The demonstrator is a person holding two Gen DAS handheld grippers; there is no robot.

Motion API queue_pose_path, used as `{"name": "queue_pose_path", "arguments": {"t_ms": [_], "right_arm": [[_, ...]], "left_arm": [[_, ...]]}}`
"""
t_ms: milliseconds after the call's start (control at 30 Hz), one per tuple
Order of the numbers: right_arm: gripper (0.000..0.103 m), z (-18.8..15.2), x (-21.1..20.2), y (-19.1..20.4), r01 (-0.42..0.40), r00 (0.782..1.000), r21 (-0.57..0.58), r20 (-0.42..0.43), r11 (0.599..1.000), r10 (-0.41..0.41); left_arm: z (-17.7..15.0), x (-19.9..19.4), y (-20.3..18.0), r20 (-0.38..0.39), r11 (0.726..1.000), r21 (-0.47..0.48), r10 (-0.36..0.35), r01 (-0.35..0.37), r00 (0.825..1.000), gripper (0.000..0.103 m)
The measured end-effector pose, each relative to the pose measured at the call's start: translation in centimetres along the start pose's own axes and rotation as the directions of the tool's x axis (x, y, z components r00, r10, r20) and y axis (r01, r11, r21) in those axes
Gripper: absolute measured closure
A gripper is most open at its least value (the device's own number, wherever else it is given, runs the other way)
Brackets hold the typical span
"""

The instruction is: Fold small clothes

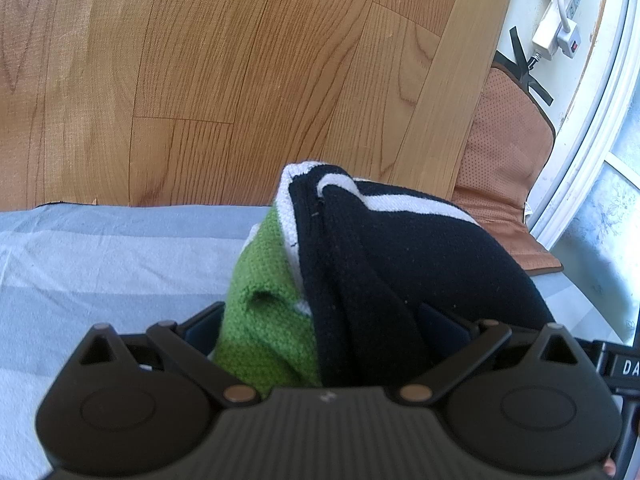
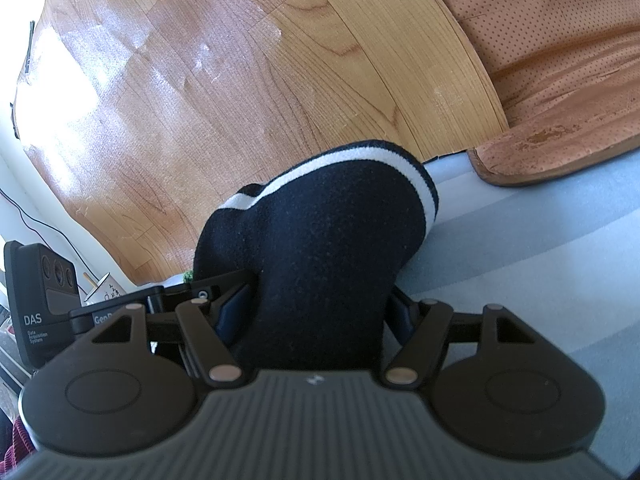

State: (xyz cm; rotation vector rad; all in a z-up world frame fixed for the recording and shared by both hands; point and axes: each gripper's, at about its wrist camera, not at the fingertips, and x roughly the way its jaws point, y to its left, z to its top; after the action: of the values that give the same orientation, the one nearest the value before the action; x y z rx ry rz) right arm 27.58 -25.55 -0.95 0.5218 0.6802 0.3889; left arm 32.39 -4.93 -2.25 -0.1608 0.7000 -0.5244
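A knit garment in black, white and green (image 1: 400, 248) is bunched up over a grey-blue striped sheet (image 1: 100, 260). My left gripper (image 1: 320, 312) is shut on it, and the green and black folds fill the whole gap between the fingers. In the right wrist view only the garment's black part with a white stripe (image 2: 328, 220) shows. My right gripper (image 2: 320, 300) is shut on that thick bundle, with the cloth hiding the pads. The two grippers sit side by side, and the left one's black body (image 2: 44, 292) shows at the left edge.
Wooden floor (image 1: 200, 60) lies beyond the sheet's far edge. A brown perforated cushion (image 1: 508, 160) (image 2: 560, 60) sits to the right, partly on the sheet. A white power strip with cables (image 1: 556, 32) lies by the window frame at far right.
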Motion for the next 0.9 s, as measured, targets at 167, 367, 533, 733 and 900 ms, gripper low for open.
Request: {"name": "queue_pose_path", "arguments": {"t_ms": [167, 367, 533, 733, 900], "right_arm": [[0.030, 0.0, 0.0, 0.0, 0.000, 1.000, 0.000, 0.000, 1.000, 0.000], [0.030, 0.0, 0.0, 0.0, 0.000, 1.000, 0.000, 0.000, 1.000, 0.000], [0.030, 0.0, 0.0, 0.0, 0.000, 1.000, -0.004, 0.001, 1.000, 0.000], [0.025, 0.1, -0.2, 0.1, 0.027, 1.000, 0.013, -0.014, 1.000, -0.027], [0.025, -0.2, -3.5, 0.3, 0.045, 0.999, 0.022, -0.020, 0.999, -0.045]], "left_arm": [[0.0, 0.0, 0.0, 0.000, 1.000, 0.000, 0.000, 0.000, 1.000, 0.000], [0.0, 0.0, 0.0, 0.000, 1.000, 0.000, -0.001, 0.001, 1.000, 0.000], [-0.1, 0.0, 0.0, 0.001, 1.000, 0.001, -0.001, 0.001, 1.000, 0.000], [-0.5, 0.0, 0.0, 0.001, 1.000, -0.002, 0.006, -0.006, 1.000, 0.000], [-2.1, -2.1, -0.5, -0.019, 0.999, 0.009, 0.044, -0.044, 0.999, 0.000]]}}
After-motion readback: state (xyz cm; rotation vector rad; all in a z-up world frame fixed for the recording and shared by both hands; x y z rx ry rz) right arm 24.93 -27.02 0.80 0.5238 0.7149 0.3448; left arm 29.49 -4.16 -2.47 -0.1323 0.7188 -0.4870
